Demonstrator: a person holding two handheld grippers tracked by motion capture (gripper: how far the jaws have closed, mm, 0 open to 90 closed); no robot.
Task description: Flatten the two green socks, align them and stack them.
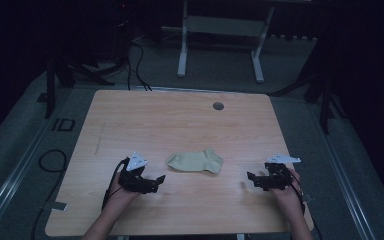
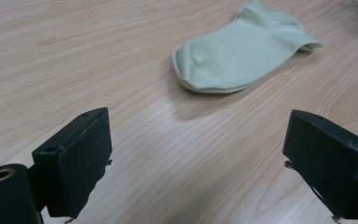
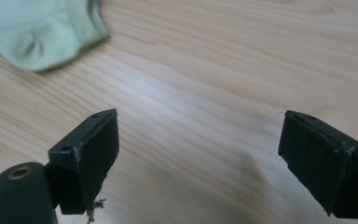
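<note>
Pale green sock (image 1: 195,162), lying flat on wooden table (image 1: 180,120), near front centre

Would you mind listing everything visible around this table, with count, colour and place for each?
sock: one, pale green, lying flat on the table between the two grippers, touching neither.
table: one, light wood, centre of the high view.
round grommet: one, grey, in the tabletop near its far edge.
white frame: one, on the floor beyond the table.
cables: several, black, on the floor at the far left.
left gripper: one, black, jaws open, near the sock's left end.
right gripper: one, black, jaws open, right of the sock.
</note>
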